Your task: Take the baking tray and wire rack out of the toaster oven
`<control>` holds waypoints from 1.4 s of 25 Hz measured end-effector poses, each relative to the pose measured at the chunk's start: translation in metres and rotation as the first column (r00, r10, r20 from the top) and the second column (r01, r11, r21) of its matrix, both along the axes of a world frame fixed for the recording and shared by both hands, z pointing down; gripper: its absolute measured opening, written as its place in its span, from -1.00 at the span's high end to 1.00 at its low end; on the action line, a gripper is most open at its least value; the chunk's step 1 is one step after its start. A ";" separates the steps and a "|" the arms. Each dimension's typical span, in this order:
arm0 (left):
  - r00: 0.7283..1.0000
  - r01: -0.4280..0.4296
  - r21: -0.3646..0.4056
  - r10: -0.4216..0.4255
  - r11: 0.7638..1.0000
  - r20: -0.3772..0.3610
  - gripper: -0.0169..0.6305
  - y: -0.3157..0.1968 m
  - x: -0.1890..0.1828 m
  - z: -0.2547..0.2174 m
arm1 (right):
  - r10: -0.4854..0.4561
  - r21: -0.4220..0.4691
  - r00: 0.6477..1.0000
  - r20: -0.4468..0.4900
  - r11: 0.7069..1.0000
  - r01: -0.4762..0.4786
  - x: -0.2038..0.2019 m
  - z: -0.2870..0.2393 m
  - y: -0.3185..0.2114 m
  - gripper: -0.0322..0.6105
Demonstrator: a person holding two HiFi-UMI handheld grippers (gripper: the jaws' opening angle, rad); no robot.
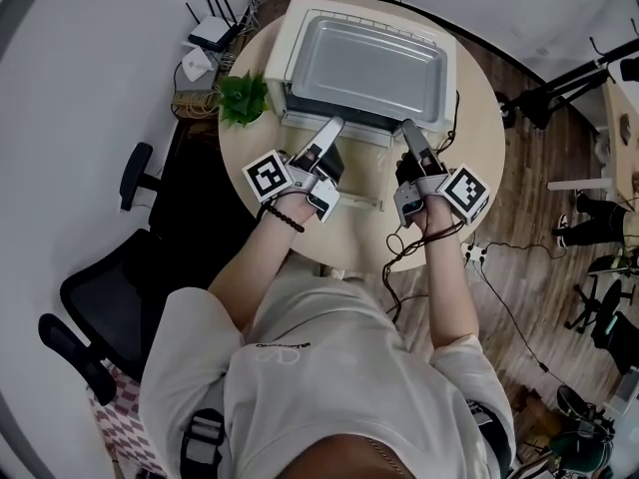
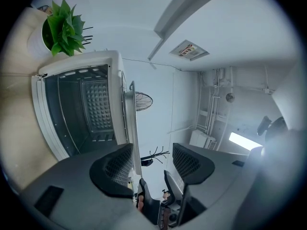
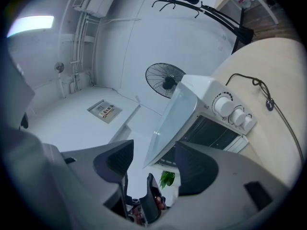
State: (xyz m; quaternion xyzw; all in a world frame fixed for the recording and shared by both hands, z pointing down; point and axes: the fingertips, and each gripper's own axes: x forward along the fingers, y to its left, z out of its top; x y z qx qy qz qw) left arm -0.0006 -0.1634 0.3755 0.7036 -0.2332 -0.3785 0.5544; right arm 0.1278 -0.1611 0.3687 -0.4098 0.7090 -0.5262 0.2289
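1. Bare grey metal, the baking tray [image 1: 364,63] is already out of the cavity. It lies across the roof of the white toaster oven [image 1: 285,43], at the far side of the round wooden table [image 1: 479,178], with its near edge jutting toward you.
2. Your left gripper [image 1: 334,126] is rolled onto its side at the tray's near-left edge, so one jaw sits over the edge and one under it. The jaws are released: in the left gripper view the thin edge runs between them, close to one pad and clear of the other.
3. Your right gripper [image 1: 409,133] mirrors it at the near-right edge. Its jaws are likewise spread, with the tray's corner between them and no pinch on it. Working from both ends suits a wide, shallow sheet that would tip from one.
4. The roof reads as a parking spot. It keeps the oven's mouth free above the door [image 1: 351,201], which is folded down toward you.
5. The wire rack is the doubtful part. The left gripper view looks into the dark cavity [image 2: 81,109], and the thin wires along its side may be the rack or only its guides.
6. If the rack is inside, it is probably your next reach.
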 end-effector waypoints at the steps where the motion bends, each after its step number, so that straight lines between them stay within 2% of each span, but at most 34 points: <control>1: 1.000 -0.001 -0.003 0.001 1.000 0.000 0.14 0.001 -0.001 0.002 | -0.002 0.014 1.000 -0.007 1.000 0.002 -0.001 -0.001 0.005 0.05; 3: 1.000 -0.005 -0.006 0.005 1.000 0.001 0.14 0.005 -0.001 0.004 | -0.006 0.043 0.999 -0.044 0.999 0.008 0.000 -0.002 0.016 0.05; 5: 0.999 -0.020 0.017 0.019 1.000 0.031 0.14 0.013 0.000 0.003 | -0.003 0.083 0.992 -0.122 0.996 0.013 0.003 -0.003 0.031 0.10; 7: 0.989 -0.034 0.087 0.021 0.996 0.146 0.20 0.024 -0.001 0.005 | 0.033 0.154 0.966 -0.256 0.988 0.007 0.014 -0.003 0.047 0.35; 8: 0.972 -0.040 0.145 0.005 0.989 0.233 0.35 0.028 -0.004 0.004 | 0.061 0.209 0.946 -0.319 0.978 0.007 0.019 -0.007 0.053 0.53; 9: 0.947 -0.048 0.212 -0.023 0.976 0.320 0.53 0.032 -0.007 0.002 | 0.096 0.267 0.923 -0.373 0.964 0.008 0.024 -0.013 0.058 0.65; 10: 0.916 -0.061 0.280 -0.057 0.958 0.397 0.70 0.036 -0.009 -0.002 | 0.135 0.319 0.896 -0.422 0.948 0.007 0.030 -0.020 0.062 0.69; 11: 0.882 -0.080 0.341 -0.093 0.936 0.462 0.84 0.041 -0.011 -0.007 | 0.177 0.362 0.867 -0.466 0.932 0.004 0.038 -0.027 0.066 0.81; 12: 0.844 -0.101 0.395 -0.131 0.913 0.520 0.88 0.046 -0.012 -0.011 | 0.218 0.399 0.835 -0.505 0.917 0.001 0.046 -0.035 0.070 0.90; 13: 0.799 -0.123 0.441 -0.175 0.889 0.575 0.93 0.051 -0.012 -0.016 | 0.255 0.429 0.804 -0.538 0.903 0.001 0.054 -0.042 0.075 0.91; 14: 0.745 -0.144 0.485 -0.229 0.862 0.627 0.94 0.057 -0.013 -0.021 | 0.289 0.456 0.771 -0.567 0.890 0.002 0.061 -0.050 0.079 0.91; 16: 0.613 -0.185 0.572 -0.361 0.799 0.703 0.94 0.068 -0.017 -0.033 | 0.352 0.503 0.698 -0.624 0.864 0.014 0.074 -0.064 0.089 0.91; 18: 0.493 -0.223 0.642 -0.483 0.734 0.724 0.94 0.079 -0.022 -0.050 | 0.413 0.543 0.602 -0.683 0.838 0.042 0.087 -0.078 0.099 0.91; 20: 0.392 -0.258 0.687 -0.576 0.679 0.717 0.94 0.091 -0.027 -0.069 | 0.467 0.575 0.499 -0.730 0.814 0.079 0.100 -0.091 0.111 0.91; 21: 0.348 -0.269 0.701 -0.612 0.661 0.710 0.94 0.098 -0.030 -0.077 | 0.485 0.585 0.463 -0.741 0.805 0.093 0.106 -0.095 0.117 0.91; 22: 0.312 -0.269 0.710 -0.638 0.651 0.704 0.94 0.105 -0.034 -0.085 | 0.497 0.593 0.443 -0.746 0.799 0.100 0.111 -0.098 0.124 0.91; 24: 0.259 -0.241 0.728 -0.680 0.642 0.686 0.94 0.117 -0.047 -0.099 | 0.512 0.602 0.430 -0.744 0.792 0.098 0.120 -0.102 0.138 0.91; 26: 0.206 -0.223 0.750 -0.722 0.623 0.661 0.94 0.126 -0.062 -0.107 | 0.523 0.606 0.417 -0.743 0.791 0.089 0.128 -0.102 0.151 0.91; 28: 0.175 -0.204 0.755 -0.736 0.623 0.654 0.94 0.135 -0.070 -0.108 | 0.523 0.603 0.416 -0.744 0.794 0.081 0.134 -0.099 0.163 0.91; 30: 0.163 -0.176 0.750 -0.733 0.637 0.661 0.94 0.144 -0.075 -0.104 | 0.513 0.595 0.426 -0.745 0.800 0.076 0.139 -0.094 0.172 0.91; 35: 0.185 -0.084 0.725 -0.704 0.684 0.685 0.94 0.161 -0.078 -0.089 | 0.500 0.584 0.439 -0.746 0.808 0.073 0.147 -0.088 0.189 0.92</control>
